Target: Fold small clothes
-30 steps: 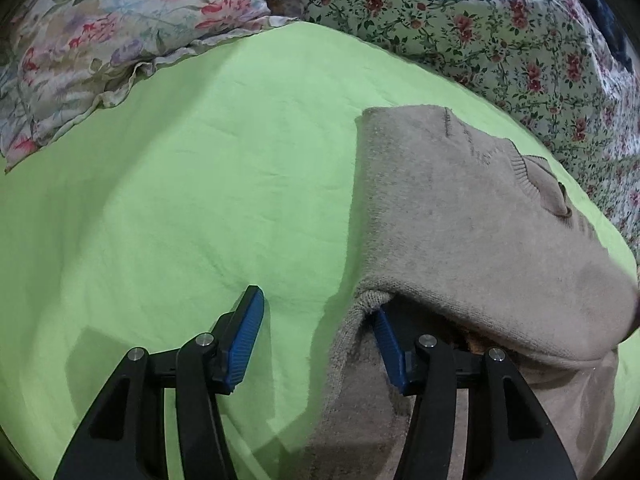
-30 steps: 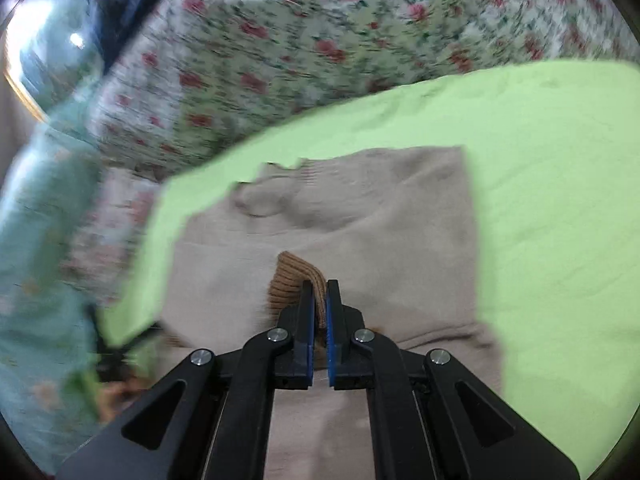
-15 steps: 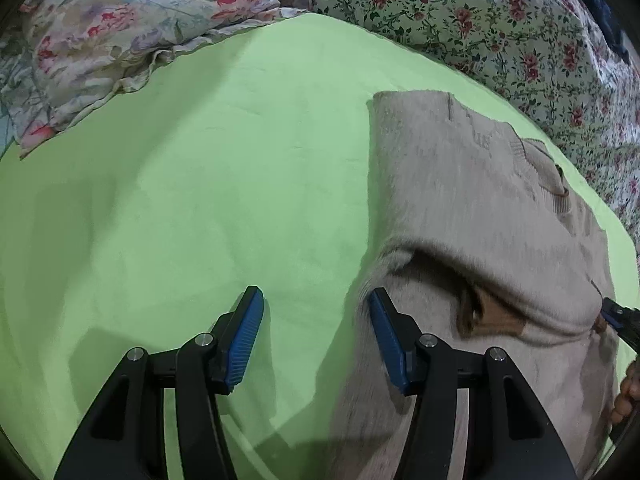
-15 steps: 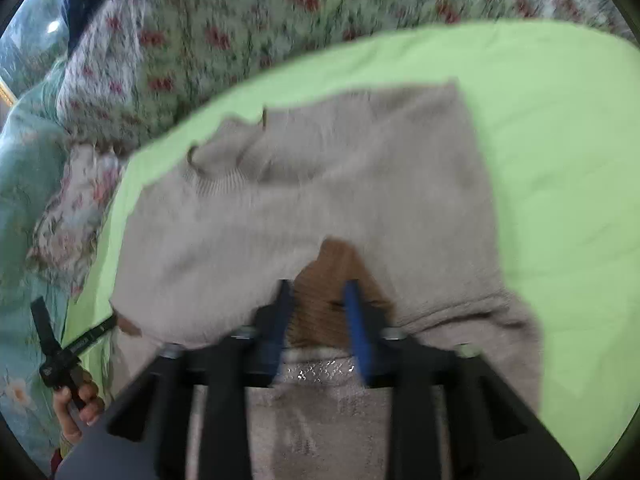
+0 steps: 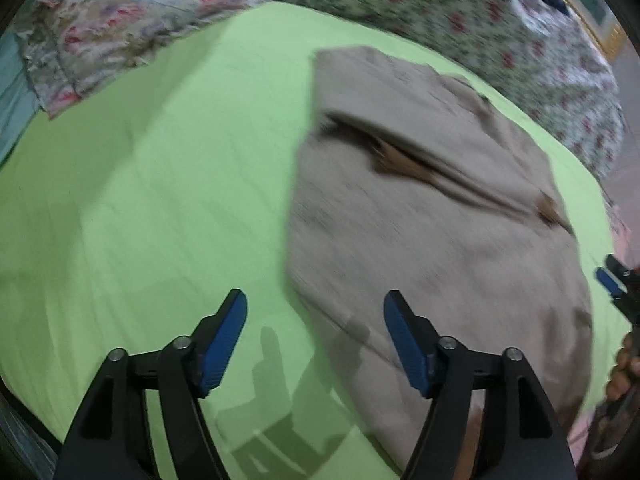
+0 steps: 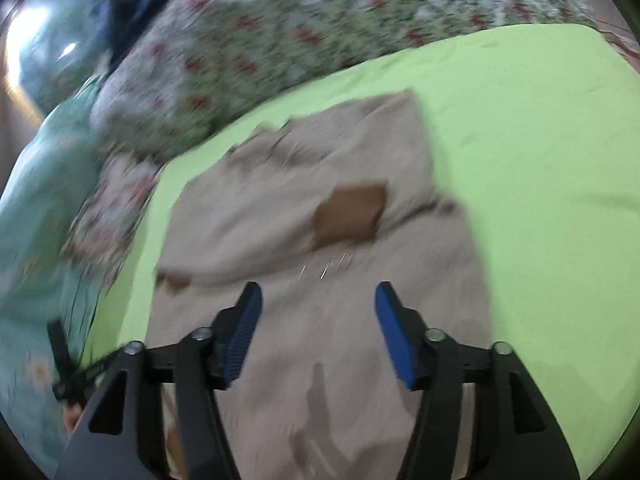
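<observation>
A beige knitted sweater with brown ribbed cuffs (image 5: 420,240) lies flat on the lime-green bed sheet (image 5: 160,200), folded into a rough rectangle whose long axis runs from the near edge of the bed toward the floral quilt (image 5: 440,8) bunched along the far side. Its neckline points at that quilt, and one brown cuff (image 6: 350,214) lies on top near the middle of the fold. A wide stretch of bare sheet lies open beside one long edge of the sweater, reaching to a flowered pillow (image 5: 120,20) at the far corner; the other long edge sits close to the sheet's border. The left tool (image 5: 316,332) hangs released, fingers spread wide, straddling the sweater's near corner without gripping it. The right tool (image 6: 318,320) is likewise spread open above the sweater's near half, holding nothing.
</observation>
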`<state>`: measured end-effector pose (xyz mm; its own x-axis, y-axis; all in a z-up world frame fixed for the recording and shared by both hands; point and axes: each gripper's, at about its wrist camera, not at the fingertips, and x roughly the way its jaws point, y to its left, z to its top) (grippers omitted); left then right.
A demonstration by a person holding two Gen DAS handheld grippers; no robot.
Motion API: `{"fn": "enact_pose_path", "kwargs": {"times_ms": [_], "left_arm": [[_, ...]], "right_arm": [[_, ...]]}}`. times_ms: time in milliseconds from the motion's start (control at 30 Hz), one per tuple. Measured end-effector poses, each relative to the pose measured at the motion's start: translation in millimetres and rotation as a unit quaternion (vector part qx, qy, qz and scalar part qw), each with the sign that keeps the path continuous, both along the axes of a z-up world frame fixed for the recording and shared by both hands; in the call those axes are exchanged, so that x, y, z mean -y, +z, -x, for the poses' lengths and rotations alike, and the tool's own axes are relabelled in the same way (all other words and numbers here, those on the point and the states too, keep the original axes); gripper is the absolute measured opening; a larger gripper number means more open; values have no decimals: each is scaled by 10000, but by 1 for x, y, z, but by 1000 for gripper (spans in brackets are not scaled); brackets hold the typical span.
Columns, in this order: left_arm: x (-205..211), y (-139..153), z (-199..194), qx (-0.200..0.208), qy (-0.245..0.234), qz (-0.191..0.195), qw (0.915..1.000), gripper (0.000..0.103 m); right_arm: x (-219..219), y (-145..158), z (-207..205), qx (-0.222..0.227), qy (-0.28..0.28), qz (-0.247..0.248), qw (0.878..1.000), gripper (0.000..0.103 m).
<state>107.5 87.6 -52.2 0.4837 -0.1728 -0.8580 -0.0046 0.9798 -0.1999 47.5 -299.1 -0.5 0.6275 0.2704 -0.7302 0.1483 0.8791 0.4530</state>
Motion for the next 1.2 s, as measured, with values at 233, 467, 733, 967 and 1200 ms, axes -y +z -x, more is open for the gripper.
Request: {"fn": "enact_pose_path", "kwargs": {"times_ms": [233, 467, 733, 967, 1200], "left_arm": [[94, -1, 21, 243, -766, -1449, 9862, 80], [100, -26, 66, 174, -1112, -2343, 9656, 81], [-5, -22, 117, -52, -671, -911, 9936, 83], [-11, -35, 119, -345, -823, 876, 9922, 84], [6, -52, 123, -456, -1320, 1917, 9715, 87]], "right_arm": [[-29, -32, 49, -319, 44, -362, 9988, 63], [-15, -17, 95, -133, -179, -343, 9992, 70], [26, -21, 151, -68, -672, -512, 9964, 71], [22, -37, 175, -62, -371, -891, 9953, 71], [13, -63, 188, -62, 43, -1449, 9894, 71]]}}
